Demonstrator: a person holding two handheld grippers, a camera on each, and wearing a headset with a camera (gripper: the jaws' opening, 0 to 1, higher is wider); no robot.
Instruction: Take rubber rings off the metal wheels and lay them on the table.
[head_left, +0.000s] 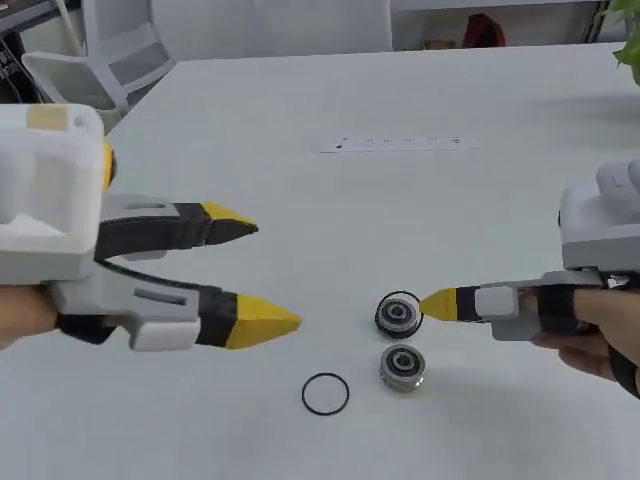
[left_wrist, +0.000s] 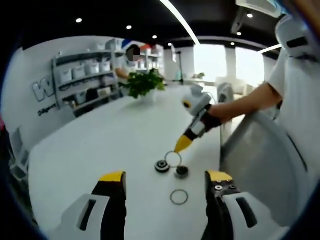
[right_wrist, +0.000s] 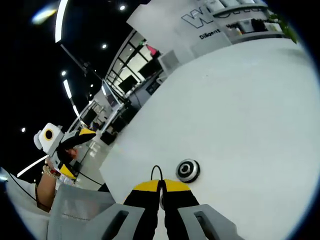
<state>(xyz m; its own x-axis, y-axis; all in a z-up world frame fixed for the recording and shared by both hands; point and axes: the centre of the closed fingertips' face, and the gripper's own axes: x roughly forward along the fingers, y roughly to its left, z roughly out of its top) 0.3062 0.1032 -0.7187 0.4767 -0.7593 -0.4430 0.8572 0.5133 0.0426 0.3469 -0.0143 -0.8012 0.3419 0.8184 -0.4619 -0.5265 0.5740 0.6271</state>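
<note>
On the table, the right claw (head_left: 428, 303) is pinched shut on the ring (head_left: 399, 294) at the far wheel (head_left: 398, 316). The ring sits right at its tip. The left claw (head_left: 277, 274), jaws wide apart, hangs well off to the left.

A white chair (head_left: 120, 50) stands beyond the far left corner of the counter (head_left: 300, 100). A thin printed strip (head_left: 398, 143) lies flat on the counter, far of centre. A leafy potted plant (left_wrist: 142, 84) sits at its far end, near shelves (left_wrist: 82, 80) of white bins.
</note>
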